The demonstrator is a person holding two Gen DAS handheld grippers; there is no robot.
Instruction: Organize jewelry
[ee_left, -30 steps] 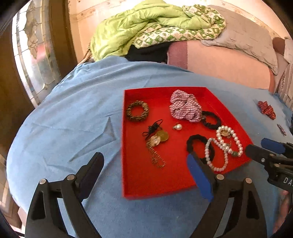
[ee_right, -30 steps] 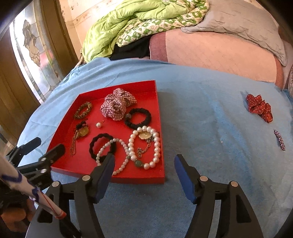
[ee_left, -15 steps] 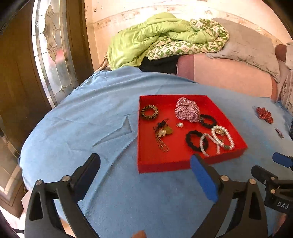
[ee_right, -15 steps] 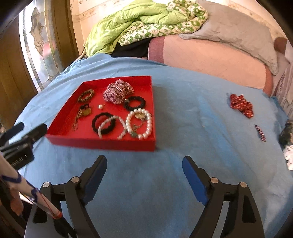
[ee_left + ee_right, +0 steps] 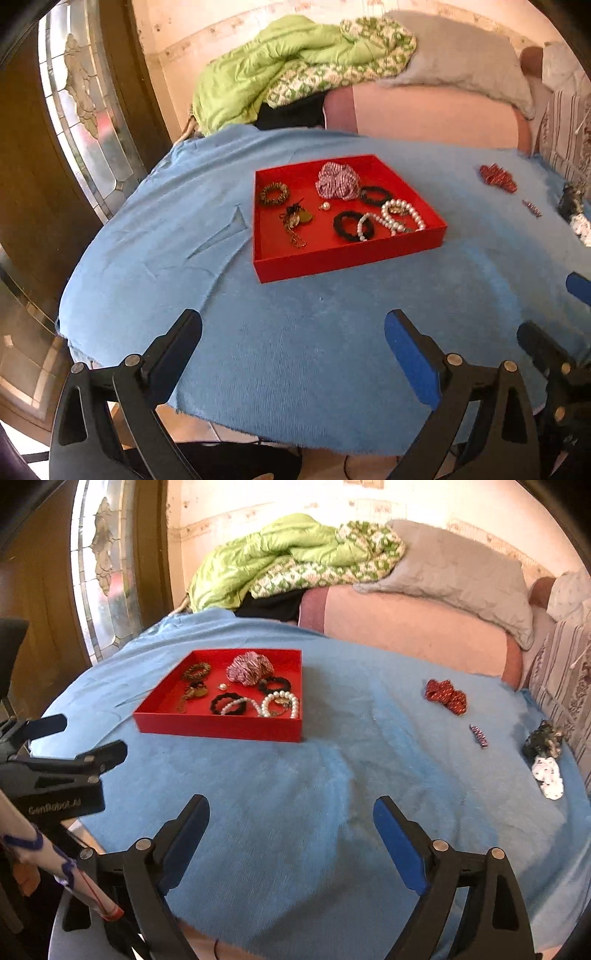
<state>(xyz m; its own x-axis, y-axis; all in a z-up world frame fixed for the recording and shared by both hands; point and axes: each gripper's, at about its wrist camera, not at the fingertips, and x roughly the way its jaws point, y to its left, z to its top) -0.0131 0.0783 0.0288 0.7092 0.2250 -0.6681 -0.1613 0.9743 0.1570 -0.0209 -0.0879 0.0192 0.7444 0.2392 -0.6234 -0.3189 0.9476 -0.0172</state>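
The left gripper (image 5: 293,341) hung spread and empty, well short of the red tray (image 5: 325,258) ahead of it. The right gripper (image 5: 291,829), its jaws having just been opening, gaped empty; the tray lay ahead-left, the red bow (image 5: 445,696) ahead-right.

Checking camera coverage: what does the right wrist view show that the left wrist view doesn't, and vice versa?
Right wrist only: the white patterned scrunchie shown whole beside the dark scrunchie, and the left gripper's branded body.

Left wrist only: the cloth's frayed near edge with floor below, and the triangular crease left of the tray.

Both: red tray holding pearl strands, checked scrunchie and black hair ties; red bow and small clip loose on the blue cloth; both grippers open, empty.
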